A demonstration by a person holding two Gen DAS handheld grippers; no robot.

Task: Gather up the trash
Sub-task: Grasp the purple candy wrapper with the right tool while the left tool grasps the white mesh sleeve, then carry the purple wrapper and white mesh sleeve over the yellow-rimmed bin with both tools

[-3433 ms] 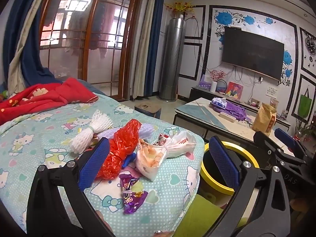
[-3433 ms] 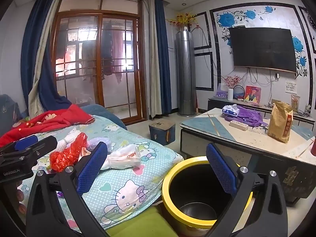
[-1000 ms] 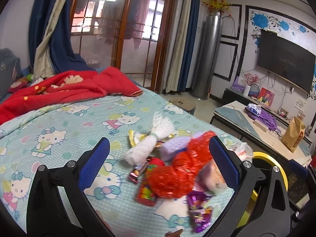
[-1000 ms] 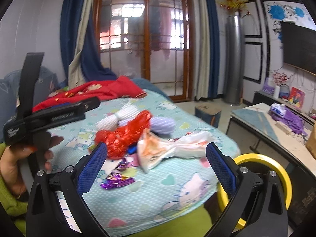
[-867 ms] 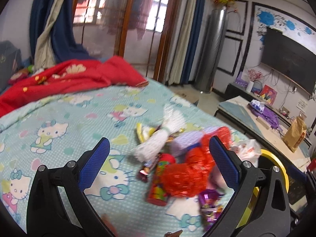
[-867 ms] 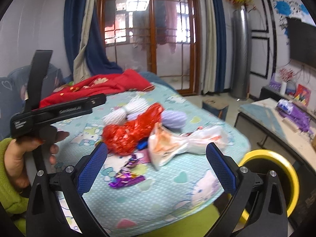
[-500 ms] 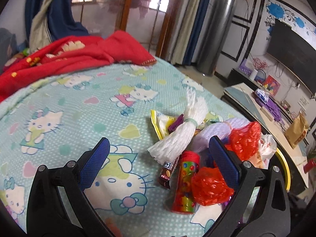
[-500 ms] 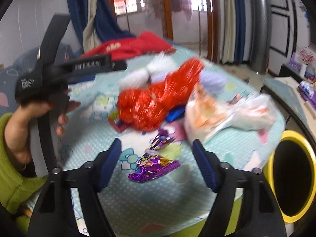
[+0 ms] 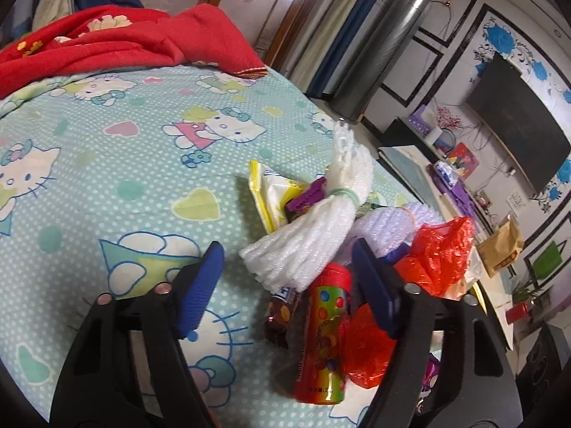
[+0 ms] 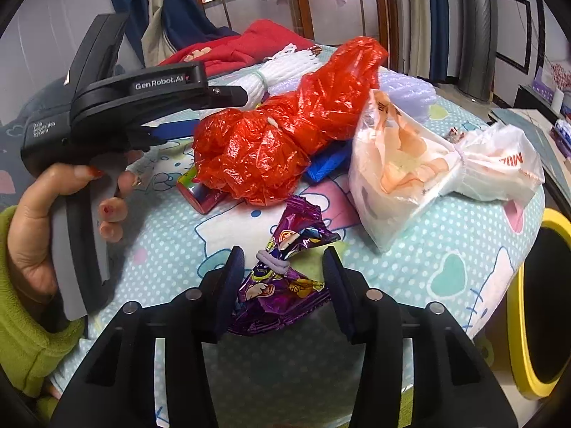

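Right tongs (image 10: 283,267) closing around a purple snack wrapper (image 10: 282,278) on the bed (image 10: 446,260), its long axis running away from the tongs, pads not yet pressing. Left tongs (image 9: 287,271) closing, the white foam netting bundle (image 9: 321,221) between them, lying diagonally toward the upper right.

light: bright daylight from windows | focus: sharp | edges: fisheye-bent, black corners

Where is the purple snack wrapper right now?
In the right wrist view the purple snack wrapper lies on the bed sheet, between the closing jaws of the right gripper, in front of the red plastic bag.
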